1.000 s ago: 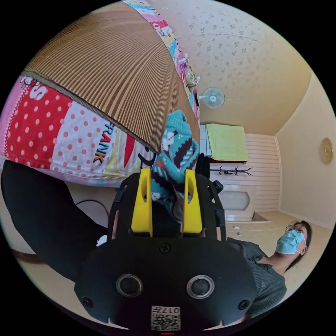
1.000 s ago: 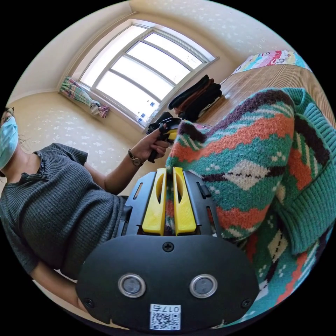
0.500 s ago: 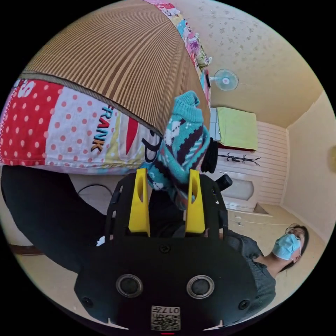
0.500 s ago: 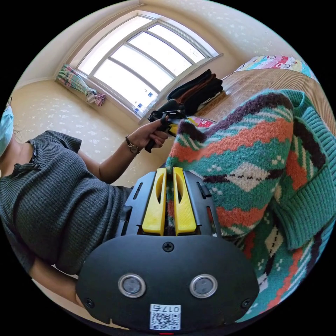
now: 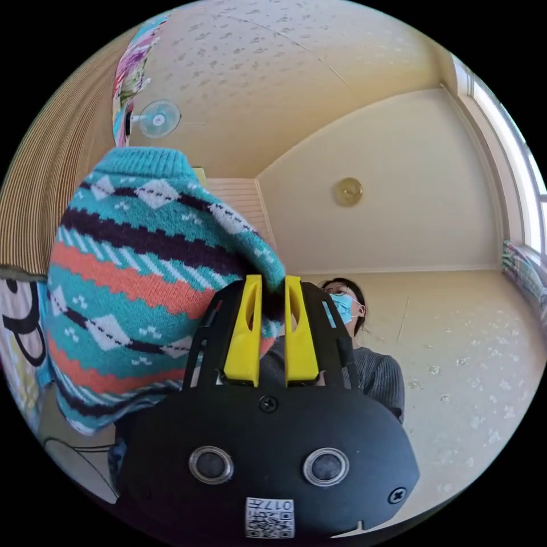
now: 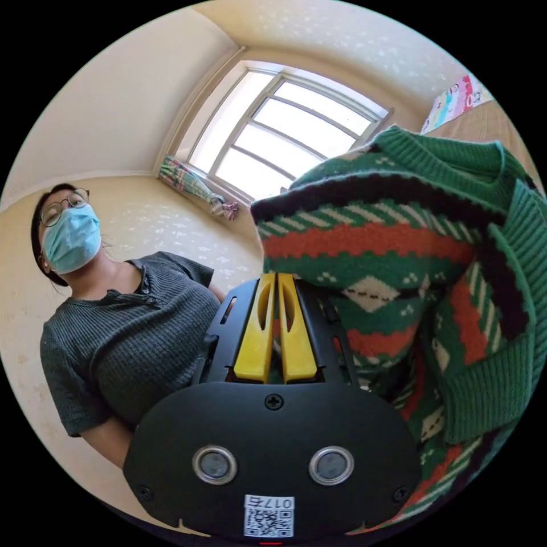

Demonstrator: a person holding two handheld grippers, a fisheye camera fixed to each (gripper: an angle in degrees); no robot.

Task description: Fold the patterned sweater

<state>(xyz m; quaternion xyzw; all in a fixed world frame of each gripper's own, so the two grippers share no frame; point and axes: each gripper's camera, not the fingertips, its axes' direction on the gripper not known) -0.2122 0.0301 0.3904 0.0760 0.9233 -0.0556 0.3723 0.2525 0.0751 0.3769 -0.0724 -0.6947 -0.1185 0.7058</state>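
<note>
Both grippers hold the patterned sweater [image 6: 410, 273] aloft, off the bed [image 5: 40, 188] at the left gripper view's edge, so I judge the folding barely begun. The right gripper [image 6: 277, 290] has its fingers clamped on knit; the left gripper [image 5: 273, 290] seems pinched on an edge, though this is partly hidden. No containers appear.
</note>
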